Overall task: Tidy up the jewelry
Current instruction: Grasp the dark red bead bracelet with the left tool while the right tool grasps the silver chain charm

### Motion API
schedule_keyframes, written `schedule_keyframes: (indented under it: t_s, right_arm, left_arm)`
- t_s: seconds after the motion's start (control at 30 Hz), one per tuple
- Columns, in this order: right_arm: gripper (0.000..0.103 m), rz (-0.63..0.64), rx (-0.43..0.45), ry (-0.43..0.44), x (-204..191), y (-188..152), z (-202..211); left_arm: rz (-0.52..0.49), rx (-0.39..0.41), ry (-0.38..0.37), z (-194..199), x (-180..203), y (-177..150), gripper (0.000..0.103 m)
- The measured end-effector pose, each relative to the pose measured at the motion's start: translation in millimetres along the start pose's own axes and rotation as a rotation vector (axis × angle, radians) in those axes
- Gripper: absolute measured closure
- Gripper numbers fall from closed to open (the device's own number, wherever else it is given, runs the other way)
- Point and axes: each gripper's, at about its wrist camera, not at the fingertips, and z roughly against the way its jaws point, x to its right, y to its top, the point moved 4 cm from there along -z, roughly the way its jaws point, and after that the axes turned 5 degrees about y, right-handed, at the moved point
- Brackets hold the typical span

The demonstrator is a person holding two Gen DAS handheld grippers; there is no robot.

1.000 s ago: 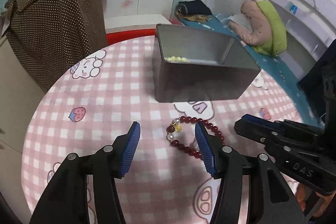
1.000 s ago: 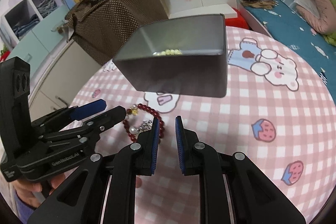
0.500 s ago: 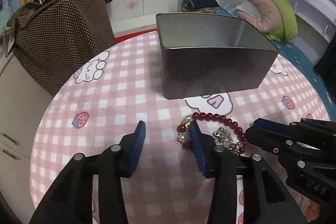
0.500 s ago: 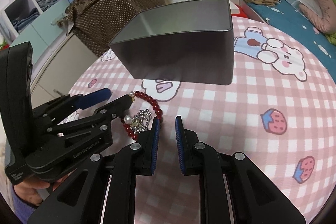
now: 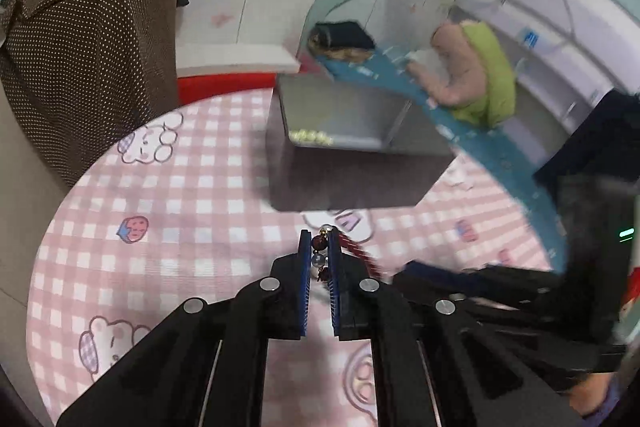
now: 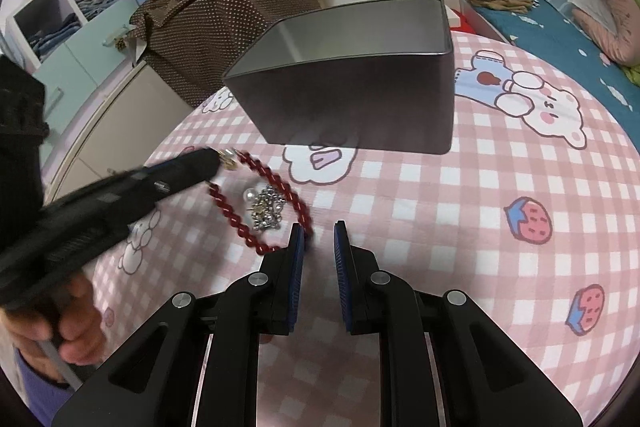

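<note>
- The left gripper (image 5: 320,259) points down at a slant toward the surface (image 5: 200,211); its jaws have just been closing and now pinch the beads at one end of the red bead bracelet (image 6: 256,203).
- In the right wrist view the left gripper (image 6: 218,159) comes in from the left, held by a hand (image 6: 72,335) low at the edge, and its tip is at the gold and pearl end of the bracelet.
- The rest of the bracelet lies as a loop on the pink checked cloth, with a small silver trinket (image 6: 266,209) inside the loop.
- The right gripper (image 6: 318,239) also points down at a slant, just beside the near part of the loop. Its jaws are almost together, with only a narrow gap, and nothing is between them.
- Further away the grey metal box (image 6: 360,103) stands open on the surface, apart from the bracelet. In the left wrist view small pale beads (image 5: 310,137) lie inside it.
- Behind the surface are a brown dotted bag (image 6: 224,15) and a bed (image 6: 560,27).
</note>
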Motion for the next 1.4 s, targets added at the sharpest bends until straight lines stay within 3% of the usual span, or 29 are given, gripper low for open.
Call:
schedule_keyframes:
  t_s: [0.1, 0.17, 0.23, 0.27, 0.3, 0.47, 0.57, 0.83, 1.03, 1.27, 1.4]
  right_arm:
    - [0.086, 0.011, 0.007, 0.01, -8, -1, 0]
    - [0.084, 0.016, 0.003, 0.012, -12, -1, -2]
    - [0.069, 0.031, -0.002, 0.011, -16, -3, -5]
    - [0.054, 0.038, -0.004, 0.007, -19, -3, -7]
    - [0.052, 0.042, 0.002, 0.006, -20, -3, -8]
    - [0.052, 0.085, -0.003, -0.011, -34, -2, -17]
    - [0.052, 0.115, -0.008, -0.031, -43, 0, -23]
    - [0.053, 0.182, -0.005, -0.082, -61, 11, -35]
    - [0.077, 0.248, -0.002, -0.167, -79, 7, -40]
    - [0.077, 0.242, -0.004, -0.189, -82, 10, -48]
    - [0.087, 0.264, -0.001, -0.208, -81, 9, -48]
  left_arm:
    - [0.042, 0.033, -0.072, 20, -4, 1, 0.096]
    - [0.054, 0.046, -0.078, 30, -7, 1, 0.096]
    - [0.063, 0.056, -0.074, 39, -12, -2, 0.096]
    - [0.079, 0.061, -0.089, 44, -15, -5, 0.096]
    - [0.089, 0.066, -0.092, 47, -20, -7, 0.096]
    - [0.112, 0.046, -0.012, 48, -41, -20, 0.096]
    - [0.149, 0.031, -0.006, 45, -53, -24, 0.096]
    - [0.172, 0.02, 0.016, 39, -67, -29, 0.096]
    - [0.176, 0.017, 0.025, 37, -72, -31, 0.096]
    - [0.175, 0.001, 0.021, 32, -73, -32, 0.096]
    - [0.167, -0.008, 0.011, 29, -68, -33, 0.096]
